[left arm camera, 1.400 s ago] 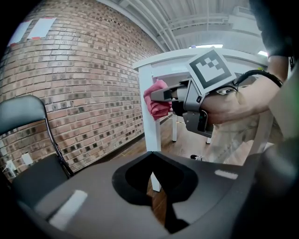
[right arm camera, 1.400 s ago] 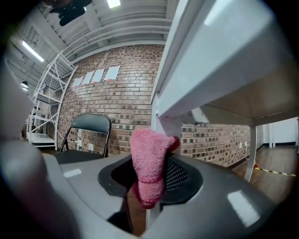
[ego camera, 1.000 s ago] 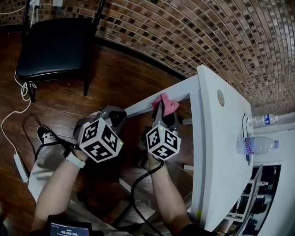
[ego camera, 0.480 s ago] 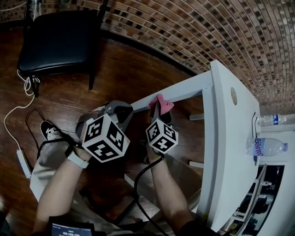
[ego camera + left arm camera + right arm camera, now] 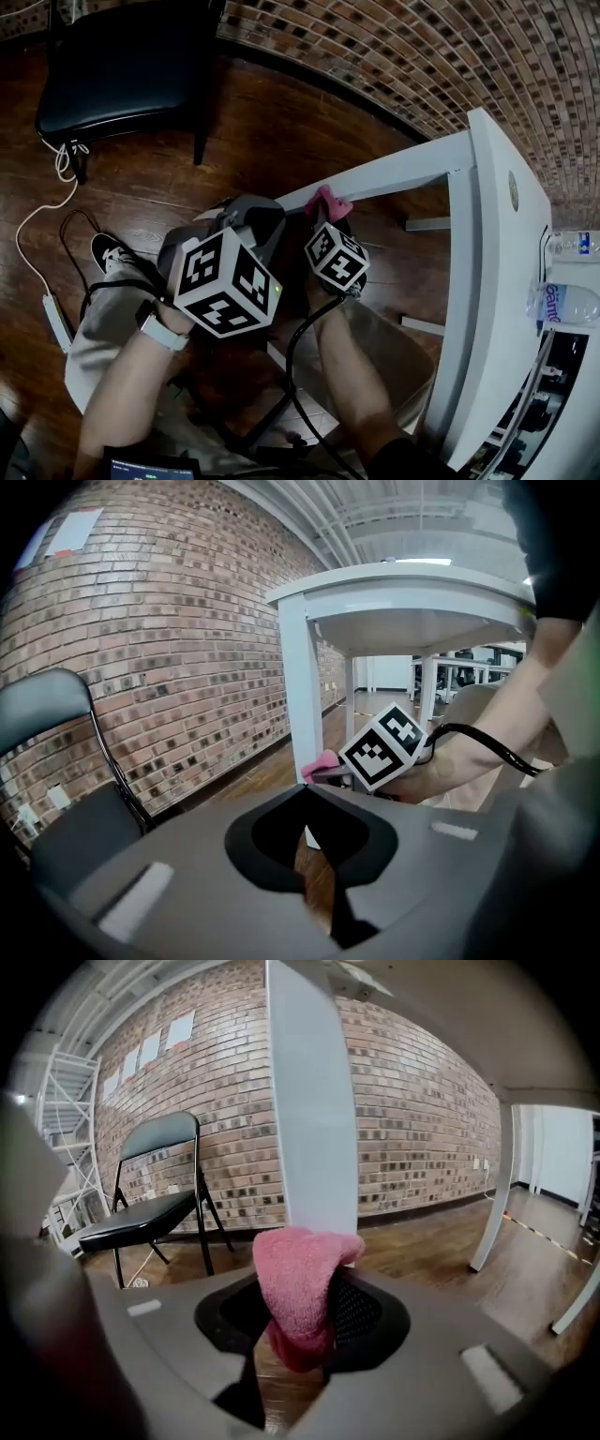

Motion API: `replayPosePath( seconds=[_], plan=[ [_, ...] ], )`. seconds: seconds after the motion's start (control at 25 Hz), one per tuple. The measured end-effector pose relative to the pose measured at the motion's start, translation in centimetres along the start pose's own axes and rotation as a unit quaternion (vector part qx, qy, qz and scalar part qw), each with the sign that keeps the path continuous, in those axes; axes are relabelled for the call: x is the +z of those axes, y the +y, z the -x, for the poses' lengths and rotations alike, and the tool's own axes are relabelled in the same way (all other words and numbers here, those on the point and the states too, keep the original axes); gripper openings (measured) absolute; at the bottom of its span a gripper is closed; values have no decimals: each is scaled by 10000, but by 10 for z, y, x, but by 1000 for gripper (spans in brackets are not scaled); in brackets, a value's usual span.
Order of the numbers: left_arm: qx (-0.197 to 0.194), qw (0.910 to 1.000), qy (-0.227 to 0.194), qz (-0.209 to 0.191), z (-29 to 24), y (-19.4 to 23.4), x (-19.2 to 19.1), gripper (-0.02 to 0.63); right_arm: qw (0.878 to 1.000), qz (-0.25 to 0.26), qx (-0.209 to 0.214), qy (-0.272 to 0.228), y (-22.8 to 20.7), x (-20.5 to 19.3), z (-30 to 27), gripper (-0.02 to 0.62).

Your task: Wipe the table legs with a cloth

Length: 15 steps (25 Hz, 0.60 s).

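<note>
We are crouched on a dark wooden floor (image 5: 253, 141) by a brown brick wall (image 5: 422, 56), with a black folding chair (image 5: 112, 80) standing well apart from the white table (image 5: 497, 281).

Our right gripper (image 5: 326, 214) is clamped on a pink terry cloth (image 5: 328, 202). In the right gripper view the cloth (image 5: 298, 1288) bulges up out of the jaws, and its folded top lies against the white square table leg (image 5: 309, 1101) directly ahead. In the head view it sits on the near face of that leg (image 5: 394, 173), partway along it.

Our left gripper (image 5: 246, 214) hangs just beside the right one. Its jaws are closed together with nothing between them (image 5: 306, 794), and it touches neither the leg nor the cloth.

We judge the wiping stroke on this first leg to be in hand. The next move calls for steady pressure while we slide the cloth along the leg, then turn it onto the other faces. The other legs look untouched.
</note>
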<state>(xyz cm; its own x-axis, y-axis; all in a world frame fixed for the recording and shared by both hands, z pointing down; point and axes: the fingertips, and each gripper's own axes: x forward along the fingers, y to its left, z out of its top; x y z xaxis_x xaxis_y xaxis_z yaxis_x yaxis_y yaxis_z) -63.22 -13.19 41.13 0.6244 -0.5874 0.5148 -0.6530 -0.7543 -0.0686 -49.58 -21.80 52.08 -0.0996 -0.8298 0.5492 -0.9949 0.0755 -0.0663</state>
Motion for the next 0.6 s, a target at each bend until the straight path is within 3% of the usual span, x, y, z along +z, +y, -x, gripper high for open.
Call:
replayPosePath(
  seconds=[0.6],
  plan=[
    [82, 9978, 612, 258, -2, 8, -10, 2, 9939, -200, -169, 1075, -23, -81, -56, 149]
  ],
)
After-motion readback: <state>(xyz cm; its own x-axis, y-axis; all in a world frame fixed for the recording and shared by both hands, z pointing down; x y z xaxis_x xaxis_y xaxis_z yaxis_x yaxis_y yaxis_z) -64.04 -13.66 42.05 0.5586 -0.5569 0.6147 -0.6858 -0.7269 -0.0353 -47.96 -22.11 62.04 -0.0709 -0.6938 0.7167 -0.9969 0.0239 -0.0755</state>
